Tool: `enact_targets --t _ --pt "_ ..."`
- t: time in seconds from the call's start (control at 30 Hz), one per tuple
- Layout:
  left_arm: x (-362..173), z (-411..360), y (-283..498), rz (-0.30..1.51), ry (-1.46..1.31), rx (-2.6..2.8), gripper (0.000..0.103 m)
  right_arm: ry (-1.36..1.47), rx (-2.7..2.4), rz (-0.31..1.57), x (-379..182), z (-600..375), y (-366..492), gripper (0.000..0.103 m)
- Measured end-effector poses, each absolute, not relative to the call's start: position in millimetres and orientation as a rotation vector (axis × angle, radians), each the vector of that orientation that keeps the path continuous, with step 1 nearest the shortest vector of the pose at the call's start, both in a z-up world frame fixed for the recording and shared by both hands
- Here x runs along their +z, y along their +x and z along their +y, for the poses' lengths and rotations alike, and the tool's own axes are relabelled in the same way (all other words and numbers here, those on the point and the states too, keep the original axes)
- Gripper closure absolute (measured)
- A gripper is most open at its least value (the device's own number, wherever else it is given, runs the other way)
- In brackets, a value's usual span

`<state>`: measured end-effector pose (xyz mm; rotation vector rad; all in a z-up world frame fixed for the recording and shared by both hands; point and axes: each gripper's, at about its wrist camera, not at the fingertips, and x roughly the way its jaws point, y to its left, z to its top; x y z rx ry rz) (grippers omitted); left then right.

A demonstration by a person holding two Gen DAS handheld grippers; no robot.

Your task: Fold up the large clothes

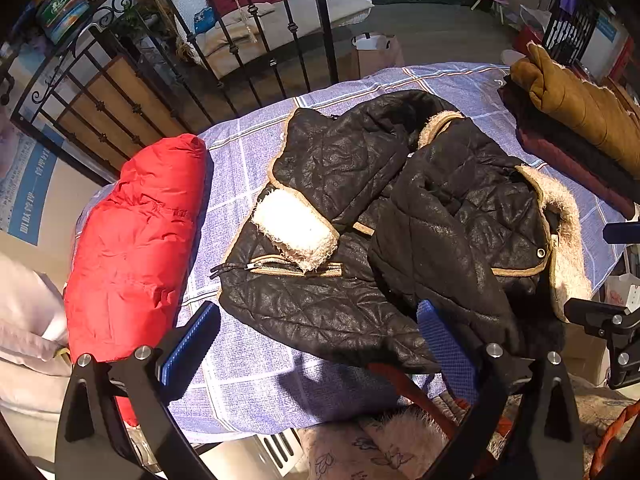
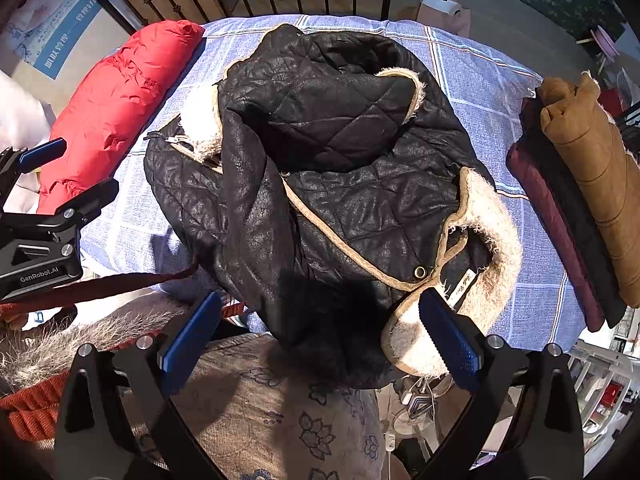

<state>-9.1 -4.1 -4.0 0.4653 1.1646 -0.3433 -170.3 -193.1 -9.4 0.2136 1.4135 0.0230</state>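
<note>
the left gripper (image 2: 44,200), seen from the right wrist view, carries the readable mark "genrobot.ai" on its black body. a poster (image 1: 30,196) on the far-left wall has blue and white writing too small to read, and a small white tag inside the jacket's collar has script i cannot make out.

the black quilted jacket (image 1: 384,216) lies crumpled in the middle of the bench (image 1: 248,364), which is covered in a blue checked cloth; its fleece collar (image 2: 492,224) and near hem hang over the near edge. bare cloth shows to the left of the jacket and at the far right corner. a folded red puffer jacket (image 1: 132,248) lies along the left edge, and a stack of folded coats (image 2: 580,192), tan on maroon, sits at the right edge.

the left gripper's fingers (image 1: 188,344) stand apart, empty. the right gripper (image 2: 320,340) has its fingers (image 2: 448,340) apart, one touching the fleece collar.
</note>
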Motion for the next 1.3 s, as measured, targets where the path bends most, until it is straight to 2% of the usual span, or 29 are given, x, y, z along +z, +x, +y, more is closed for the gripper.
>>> enact_targets --t 1.3 --pt "-8.6 -11.4 -9.5 1.172 0.471 -0.355 0.006 0.231 0.013 1.432 -13.9 -195.7 -171.5 0.005"
